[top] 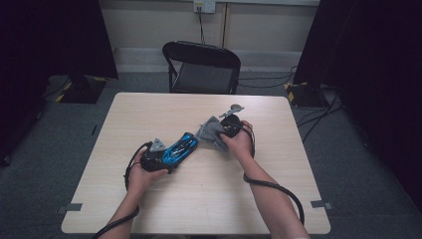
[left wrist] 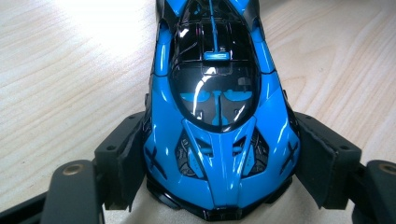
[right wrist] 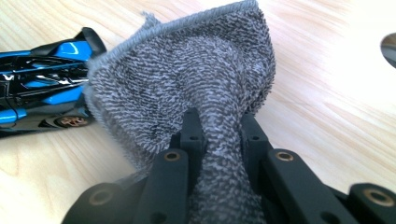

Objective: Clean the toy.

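left gripper (top: 166, 160) clamps the blue toy car (top: 180, 148) across its nose, pads pressed on both flanks, car resting on the table (top: 149, 107) near the middle. right gripper (top: 219, 135) pinches a bunched grey cloth (top: 210, 130) just beyond the car's far end. risk: a wipe pushing along the body could slide the glossy car out of the grip, or the cloth could snag its tail. the car's long axis runs diagonally, nose toward the person's left hand, tail toward the cloth.
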Motion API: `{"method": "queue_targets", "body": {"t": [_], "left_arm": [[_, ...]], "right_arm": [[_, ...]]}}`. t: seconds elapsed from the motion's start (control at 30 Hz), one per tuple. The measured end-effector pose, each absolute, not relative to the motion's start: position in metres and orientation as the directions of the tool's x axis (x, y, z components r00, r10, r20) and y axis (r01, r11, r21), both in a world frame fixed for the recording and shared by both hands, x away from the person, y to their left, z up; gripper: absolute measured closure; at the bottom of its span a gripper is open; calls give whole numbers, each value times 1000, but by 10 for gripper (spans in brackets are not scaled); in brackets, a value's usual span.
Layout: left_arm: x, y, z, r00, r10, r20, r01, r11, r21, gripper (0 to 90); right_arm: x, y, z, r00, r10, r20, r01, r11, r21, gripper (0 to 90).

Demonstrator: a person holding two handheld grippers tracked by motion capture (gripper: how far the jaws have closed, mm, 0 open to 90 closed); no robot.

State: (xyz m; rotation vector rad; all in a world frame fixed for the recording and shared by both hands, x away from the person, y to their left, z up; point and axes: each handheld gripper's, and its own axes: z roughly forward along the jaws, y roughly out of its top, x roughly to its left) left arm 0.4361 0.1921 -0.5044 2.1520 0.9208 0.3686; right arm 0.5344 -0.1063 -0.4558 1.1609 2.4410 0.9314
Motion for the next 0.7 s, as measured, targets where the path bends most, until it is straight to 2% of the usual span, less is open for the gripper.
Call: {"method": "queue_targets", "body": {"t": [0.4, 0.5, 0.7], "left_arm": [[436, 192, -504, 700, 714, -29, 497, -457, 737, 250], [437, 192, -504, 706, 708, -18, 488, -469, 736, 225], [437, 191, -504, 677, 732, -78, 536, -417, 734, 153]], "right_arm": [[523, -138, -451, -638, 769, 49, 589, 446, 674, 765], [518, -142, -450, -643, 764, 56, 588, 445, 675, 765], [510, -147, -447, -658, 750, 61, 577, 451, 681, 764]]}}
